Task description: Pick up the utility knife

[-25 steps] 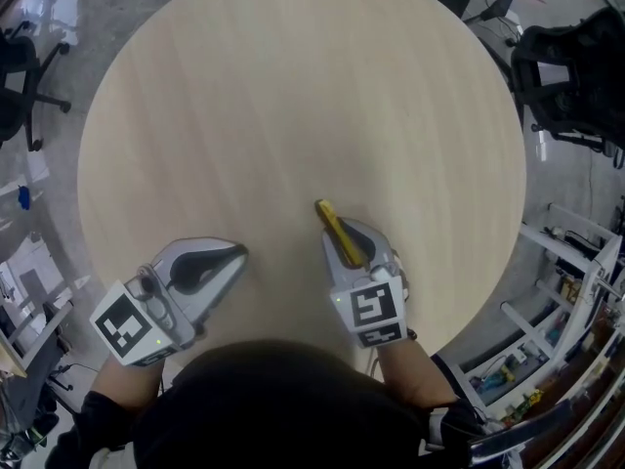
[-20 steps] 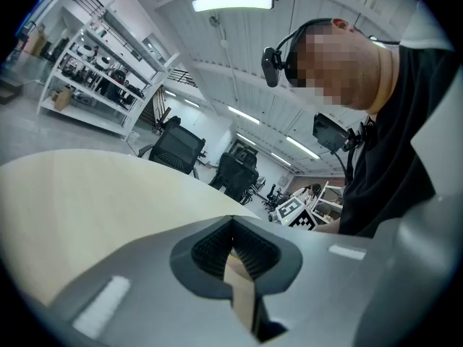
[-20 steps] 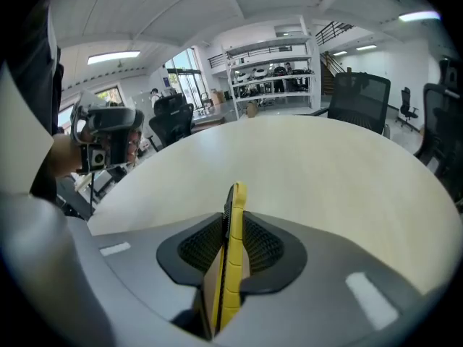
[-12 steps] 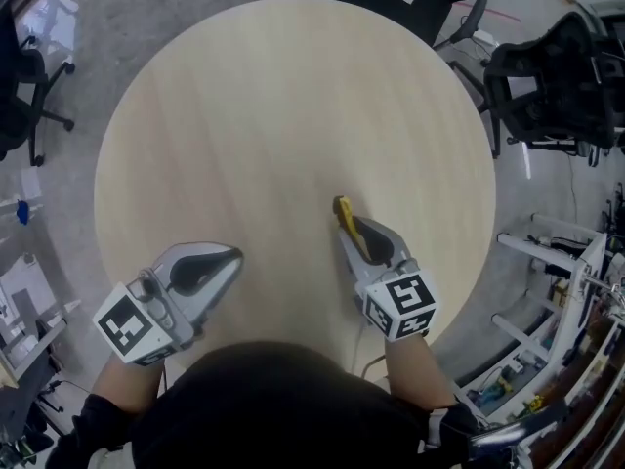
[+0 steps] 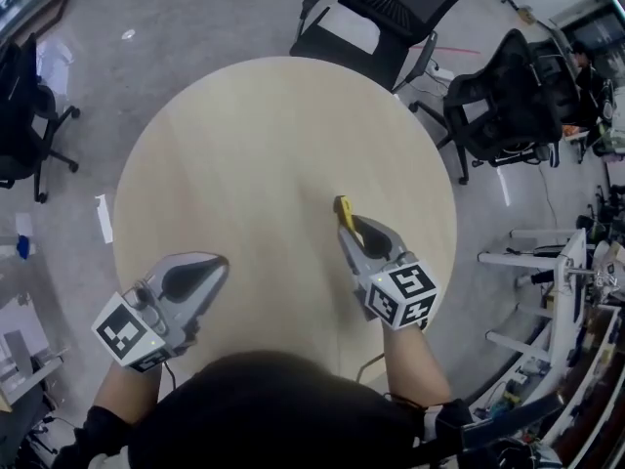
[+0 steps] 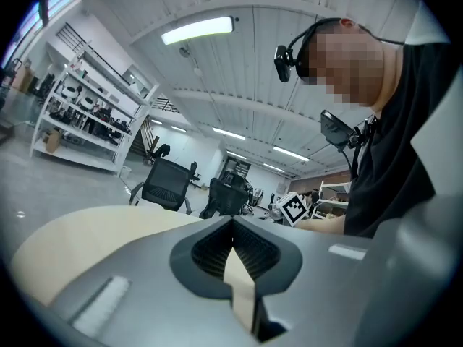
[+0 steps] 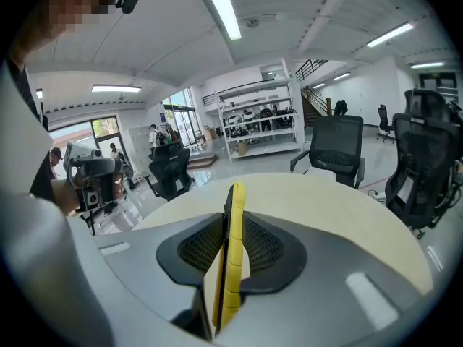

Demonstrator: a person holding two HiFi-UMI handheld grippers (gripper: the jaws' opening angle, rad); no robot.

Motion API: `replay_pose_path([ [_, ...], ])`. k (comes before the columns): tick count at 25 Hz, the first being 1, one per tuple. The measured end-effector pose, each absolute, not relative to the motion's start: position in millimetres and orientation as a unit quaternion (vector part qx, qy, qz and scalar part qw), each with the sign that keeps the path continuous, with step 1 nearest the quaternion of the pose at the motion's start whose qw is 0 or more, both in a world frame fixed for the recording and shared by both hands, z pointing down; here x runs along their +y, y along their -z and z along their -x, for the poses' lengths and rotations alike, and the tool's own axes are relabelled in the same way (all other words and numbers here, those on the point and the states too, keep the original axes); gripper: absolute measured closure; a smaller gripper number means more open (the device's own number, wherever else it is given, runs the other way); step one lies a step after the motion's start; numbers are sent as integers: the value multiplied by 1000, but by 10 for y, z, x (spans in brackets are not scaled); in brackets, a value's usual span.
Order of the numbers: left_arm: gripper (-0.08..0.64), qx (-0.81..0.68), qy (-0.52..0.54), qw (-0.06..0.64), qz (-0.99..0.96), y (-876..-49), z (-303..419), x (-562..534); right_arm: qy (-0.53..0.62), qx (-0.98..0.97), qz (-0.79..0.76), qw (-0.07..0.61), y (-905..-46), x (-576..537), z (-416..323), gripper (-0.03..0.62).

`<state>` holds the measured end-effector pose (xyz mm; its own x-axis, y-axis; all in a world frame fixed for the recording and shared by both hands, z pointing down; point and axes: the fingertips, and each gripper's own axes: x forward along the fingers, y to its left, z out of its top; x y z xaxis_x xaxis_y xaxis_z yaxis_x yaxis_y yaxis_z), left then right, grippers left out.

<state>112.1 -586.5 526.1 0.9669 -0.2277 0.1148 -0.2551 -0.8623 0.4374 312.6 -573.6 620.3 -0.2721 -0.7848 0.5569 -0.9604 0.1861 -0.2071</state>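
Note:
The utility knife (image 5: 343,212) is slim, yellow and black. My right gripper (image 5: 354,233) is shut on it above the round pale wooden table (image 5: 264,135), with the knife's tip sticking out past the jaws toward the table's middle. In the right gripper view the utility knife (image 7: 233,251) stands on edge between the ribbed pads, well above the table (image 7: 325,194). My left gripper (image 5: 217,265) hovers over the table's near left edge. Its jaws meet at the tips with nothing between them, as the left gripper view shows for the left gripper (image 6: 233,220).
Black office chairs stand beyond the table: one at the far side (image 5: 391,8), one at the far right (image 5: 508,106), one at the left (image 5: 20,96). White shelving (image 5: 547,291) fills the right side. Papers (image 5: 103,218) lie on the grey floor at left.
Both grippers have risen away from the table, which now looks smaller and farther below. The knife has gone up with the right gripper, still clamped. More floor and chairs show.

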Motion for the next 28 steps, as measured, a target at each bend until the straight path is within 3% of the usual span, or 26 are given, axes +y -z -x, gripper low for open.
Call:
replay_pose_path([
  [14, 563, -145, 39, 161, -976, -4114, -501, -5355, -218, -765, -598, 99, -5026, -5259, -2912, 495],
  [28, 563, -126, 34, 86, -988, -3554, 17, -4732, -194, -761, -618, 31, -4358, -4283, -2702, 495],
])
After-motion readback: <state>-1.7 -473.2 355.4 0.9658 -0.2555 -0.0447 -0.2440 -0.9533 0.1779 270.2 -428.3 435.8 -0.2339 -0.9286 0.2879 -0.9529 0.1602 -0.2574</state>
